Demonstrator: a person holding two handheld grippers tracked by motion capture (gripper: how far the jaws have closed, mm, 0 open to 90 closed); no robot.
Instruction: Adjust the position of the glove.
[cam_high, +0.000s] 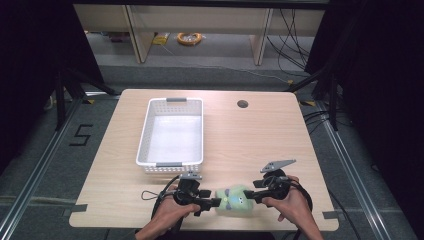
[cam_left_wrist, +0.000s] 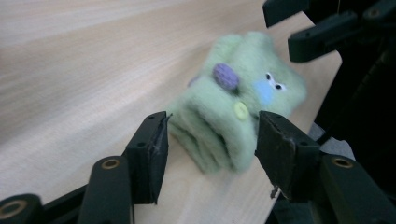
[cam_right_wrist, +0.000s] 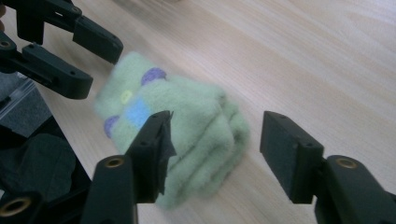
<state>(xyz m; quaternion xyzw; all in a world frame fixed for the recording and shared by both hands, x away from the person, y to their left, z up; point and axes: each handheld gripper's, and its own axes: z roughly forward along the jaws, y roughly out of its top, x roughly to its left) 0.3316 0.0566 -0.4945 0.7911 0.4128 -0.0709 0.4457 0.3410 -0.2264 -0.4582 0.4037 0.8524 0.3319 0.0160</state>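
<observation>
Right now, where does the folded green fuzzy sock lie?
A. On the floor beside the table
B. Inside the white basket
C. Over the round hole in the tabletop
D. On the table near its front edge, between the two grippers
D: the high view shows the green fuzzy sock on the table between the left gripper and right gripper, apart from the white basket.

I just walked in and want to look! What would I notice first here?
A fuzzy green sock with purple dots lies folded at the table's near edge. The left gripper and right gripper sit open on either side of it. Farther back stands a white basket.
</observation>
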